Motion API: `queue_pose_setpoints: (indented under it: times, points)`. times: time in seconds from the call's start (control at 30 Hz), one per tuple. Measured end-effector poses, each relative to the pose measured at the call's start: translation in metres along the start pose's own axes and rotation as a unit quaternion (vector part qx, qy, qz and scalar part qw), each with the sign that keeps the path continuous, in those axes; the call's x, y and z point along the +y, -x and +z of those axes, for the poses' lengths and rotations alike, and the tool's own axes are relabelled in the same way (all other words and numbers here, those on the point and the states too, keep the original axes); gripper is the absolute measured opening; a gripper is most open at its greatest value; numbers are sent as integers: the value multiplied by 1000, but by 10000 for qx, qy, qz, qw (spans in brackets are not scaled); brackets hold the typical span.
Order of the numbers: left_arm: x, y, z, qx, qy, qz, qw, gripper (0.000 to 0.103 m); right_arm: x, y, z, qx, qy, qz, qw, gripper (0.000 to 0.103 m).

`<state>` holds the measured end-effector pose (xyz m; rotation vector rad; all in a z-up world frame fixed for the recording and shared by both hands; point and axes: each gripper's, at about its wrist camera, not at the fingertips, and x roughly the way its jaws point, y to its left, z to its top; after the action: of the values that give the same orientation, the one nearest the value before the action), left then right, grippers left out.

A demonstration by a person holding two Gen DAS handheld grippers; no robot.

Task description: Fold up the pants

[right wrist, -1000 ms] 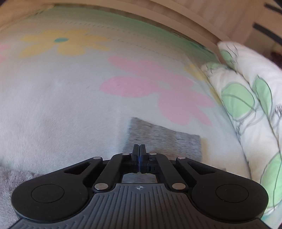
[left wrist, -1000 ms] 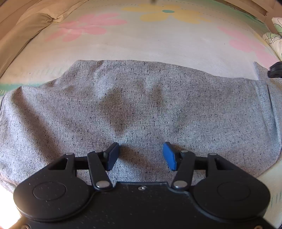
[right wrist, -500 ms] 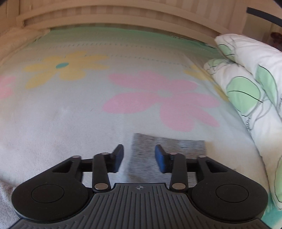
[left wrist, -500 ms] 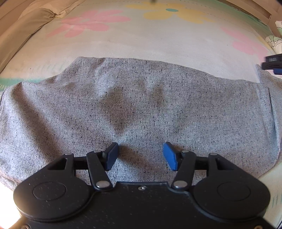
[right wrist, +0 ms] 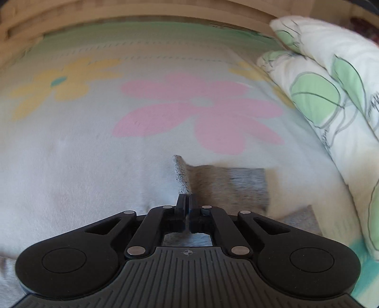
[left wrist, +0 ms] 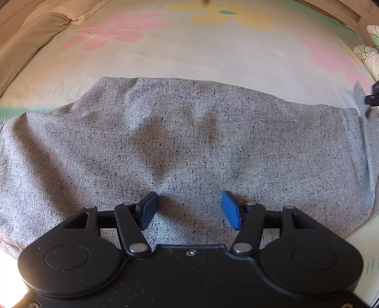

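Note:
Grey speckled pants (left wrist: 189, 132) lie spread across the flowered bedspread (left wrist: 213, 54). My left gripper (left wrist: 188, 205) stands open just over the near part of the cloth, and nothing sits between its blue pads. In the right wrist view, my right gripper (right wrist: 188, 201) is shut on the left corner of the pants' leg end (right wrist: 182, 174). That corner stands lifted off the bed. The remaining leg end (right wrist: 239, 184) lies blurred behind it. The right gripper's tip (left wrist: 373, 96) also shows at the right edge of the left wrist view, at the raised cloth.
A white pillow with green leaves (right wrist: 331, 94) lies along the right side of the bed. A beige pillow (left wrist: 30, 40) is at the far left. A wooden bed frame (right wrist: 142, 9) runs along the far edge.
The right gripper opened over the leg end, then shut on its corner and raised it. The left gripper has stayed in place, open.

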<state>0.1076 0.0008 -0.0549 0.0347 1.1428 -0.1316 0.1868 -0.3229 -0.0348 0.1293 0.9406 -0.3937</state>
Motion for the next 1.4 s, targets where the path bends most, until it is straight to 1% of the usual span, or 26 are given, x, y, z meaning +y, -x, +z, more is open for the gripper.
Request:
queue_pose_setpoints:
  times: [0.1,0.13,0.17,0.4,0.53,0.9,1.07,1.1,1.17,1.2,1.27,1.33,1.4]
  points:
    - [-4,3,-2,-13,-11,13,10000,63,-38,16,3,16,-589,330,9977,2]
    - [-5,3,-2,-15,-12,18,10000,63,-47,20,3,2,-689,460,9966,2]
    - [-6,5,-3,-16,-13,22,10000,63,-55,24,1,-62,-753,479,9960,2]
    - [-4,4,-3,5,-14,8,10000,64,-100,45,-7,-14,-1182,365,9923,2]
    - [-5,3,-1,7,-30,31,10000,64,-127,53,-20,154,-1395,211,9899,2]
    - [-4,5,-3,23,-55,-5,10000,64,-160,51,-60,779,-1781,151,9808,2]
    - [-2,5,-4,41,-71,-26,10000,64,-165,44,-68,1048,-1863,70,9769,2]
    - [-2,5,-4,40,-79,-24,10000,64,-165,45,-69,1028,-1865,104,9770,2]
    - [-3,6,-4,43,-92,-6,9999,64,-167,51,-66,784,-1939,197,9777,6]
    - [-4,5,-3,46,-96,3,9999,64,-168,55,-63,627,-1966,125,9784,7]
    - [-5,5,-3,55,-101,21,9999,64,-170,60,-58,433,-2015,-88,9785,31]
    - [-5,5,-2,56,-110,33,9999,64,-174,60,-56,381,-2125,-172,9763,36]
    - [-6,6,-2,44,-127,36,9999,64,-178,53,-56,457,-2268,-179,9727,37]
